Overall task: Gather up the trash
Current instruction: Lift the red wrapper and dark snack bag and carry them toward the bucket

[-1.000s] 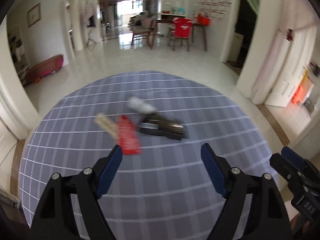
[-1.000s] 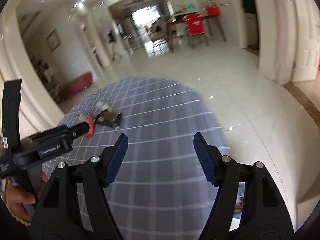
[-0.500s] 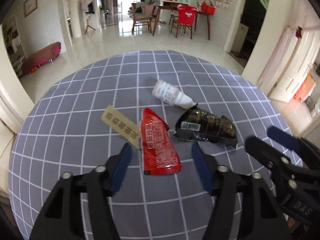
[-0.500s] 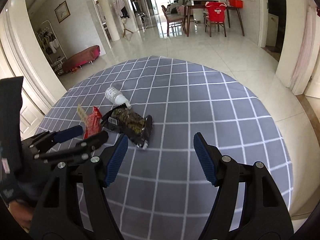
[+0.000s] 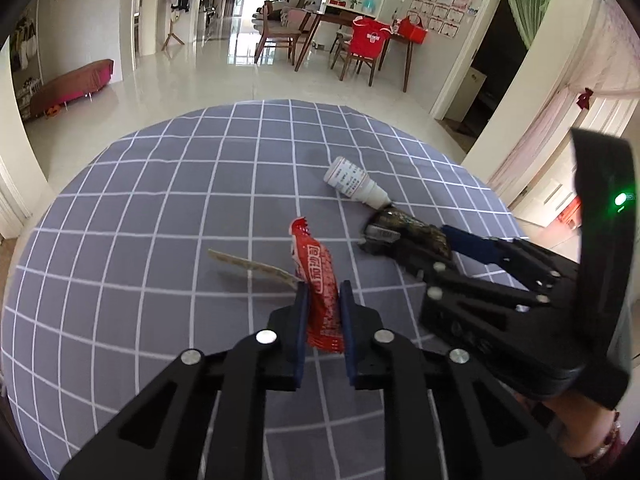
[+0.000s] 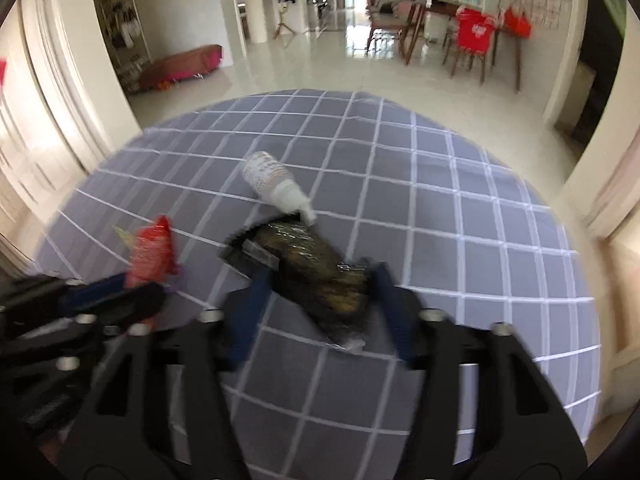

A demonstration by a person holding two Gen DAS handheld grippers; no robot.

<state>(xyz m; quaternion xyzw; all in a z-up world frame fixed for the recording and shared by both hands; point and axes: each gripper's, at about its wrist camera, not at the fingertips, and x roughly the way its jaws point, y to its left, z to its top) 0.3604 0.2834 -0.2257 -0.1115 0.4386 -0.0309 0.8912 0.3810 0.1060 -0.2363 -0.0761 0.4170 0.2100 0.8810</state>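
A round table (image 5: 160, 208) is covered by a grey checked cloth. On it, the dark snack wrapper (image 6: 320, 272) is straddled by the closing right gripper (image 6: 320, 312) — contact cannot be told. The red sachet (image 5: 320, 280) is pinched upright by the closing left gripper (image 5: 323, 320). A white bottle (image 5: 352, 182) lies just beyond the wrapper — a tan strip (image 5: 256, 268) beside the sachet.

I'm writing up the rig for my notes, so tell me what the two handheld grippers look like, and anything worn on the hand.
Both the left gripper and the right gripper are matte black, with angular cut-out arms, silver pivot screws and dark blue fingertip pads. The right one carries a black upright bracket with a green light. A beaded bracelet circles that wrist. No cables show.
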